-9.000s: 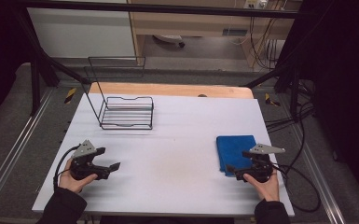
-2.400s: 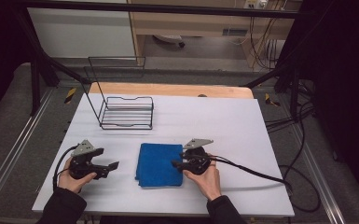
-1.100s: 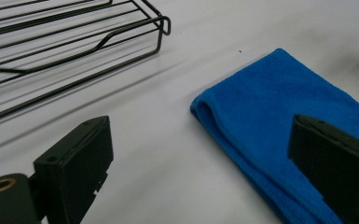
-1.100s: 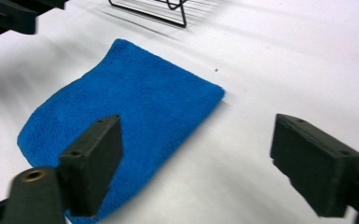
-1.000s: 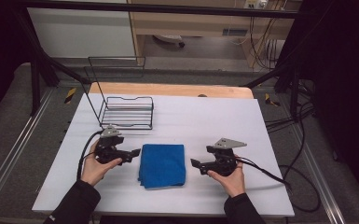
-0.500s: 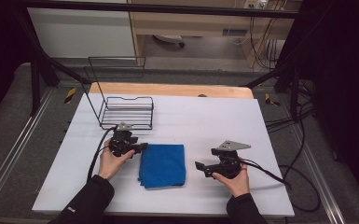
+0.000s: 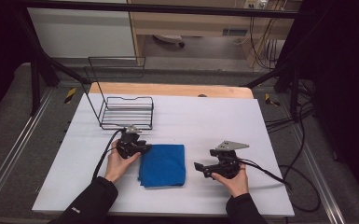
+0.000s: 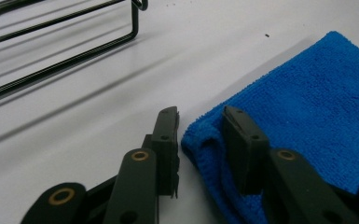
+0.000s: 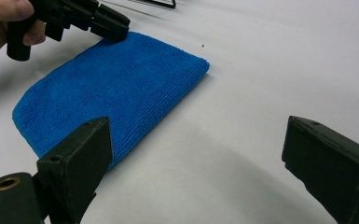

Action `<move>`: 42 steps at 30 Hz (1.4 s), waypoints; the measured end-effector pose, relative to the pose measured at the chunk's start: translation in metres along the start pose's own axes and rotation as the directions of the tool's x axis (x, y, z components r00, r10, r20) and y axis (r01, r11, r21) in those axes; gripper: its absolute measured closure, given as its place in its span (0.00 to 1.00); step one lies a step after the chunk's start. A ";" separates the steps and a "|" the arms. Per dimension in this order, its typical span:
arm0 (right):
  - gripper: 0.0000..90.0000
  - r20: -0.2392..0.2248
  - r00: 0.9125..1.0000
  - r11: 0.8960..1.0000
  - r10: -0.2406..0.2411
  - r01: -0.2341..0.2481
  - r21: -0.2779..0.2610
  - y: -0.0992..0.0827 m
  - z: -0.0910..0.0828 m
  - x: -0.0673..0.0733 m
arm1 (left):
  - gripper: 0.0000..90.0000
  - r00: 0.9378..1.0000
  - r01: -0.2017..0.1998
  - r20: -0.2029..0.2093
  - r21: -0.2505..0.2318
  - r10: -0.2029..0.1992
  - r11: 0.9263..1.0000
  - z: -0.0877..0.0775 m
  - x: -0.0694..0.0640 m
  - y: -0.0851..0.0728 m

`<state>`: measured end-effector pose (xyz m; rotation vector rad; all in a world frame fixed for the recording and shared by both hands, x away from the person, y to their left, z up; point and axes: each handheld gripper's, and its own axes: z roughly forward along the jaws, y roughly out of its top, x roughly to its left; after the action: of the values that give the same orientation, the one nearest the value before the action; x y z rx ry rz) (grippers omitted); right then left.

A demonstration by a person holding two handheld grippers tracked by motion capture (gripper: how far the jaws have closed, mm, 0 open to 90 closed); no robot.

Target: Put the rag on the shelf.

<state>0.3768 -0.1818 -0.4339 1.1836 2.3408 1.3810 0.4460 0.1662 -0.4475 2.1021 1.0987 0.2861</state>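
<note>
A folded blue cloth (image 7: 163, 164) (image 8: 307, 102) (image 9: 112, 88) lies flat on the white table (image 7: 205, 116), near its front middle. My left gripper (image 7: 144, 148) (image 8: 198, 116) is low at the cloth's far left corner. Its jaws have just been closing, and the slightly bunched corner sits between them with a thin gap still showing at one pad. That left gripper (image 9: 114, 28) also appears at the cloth's far corner in the right gripper view. My right gripper (image 7: 198, 166) (image 9: 198, 128) rests to the right of the cloth, wide open and holding nothing.
A black wire rack (image 7: 126, 112) (image 8: 74, 51) stands at the back left of the table, just beyond my left gripper. Cables trail from both grippers across the table. A wooden strip (image 7: 168, 89) runs along the far edge.
The cloth went from the table's right side to the front middle and my right gripper let go of it. My left gripper came in from the left to the cloth's far corner, jaws narrowing.
</note>
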 end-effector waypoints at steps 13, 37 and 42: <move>0.10 -0.015 1.000 1.000 0.014 -0.014 0.003 0.003 0.002 -0.003 | 0.90 0.998 0.044 0.042 0.011 -0.045 0.999 0.000 0.000 0.000; 0.09 0.020 1.000 1.000 0.006 -0.006 0.016 0.045 0.053 0.001 | 0.91 0.999 0.027 0.037 -0.014 -0.026 1.000 0.002 -0.001 -0.004; 0.16 0.036 0.999 0.999 0.025 -0.026 0.027 0.049 0.071 -0.004 | 0.91 0.999 0.022 0.037 -0.014 -0.022 1.000 0.002 -0.001 -0.004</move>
<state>0.4426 -0.1254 -0.4349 1.2389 2.3354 1.3292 0.4436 0.1659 -0.4513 2.0729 1.0938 0.2431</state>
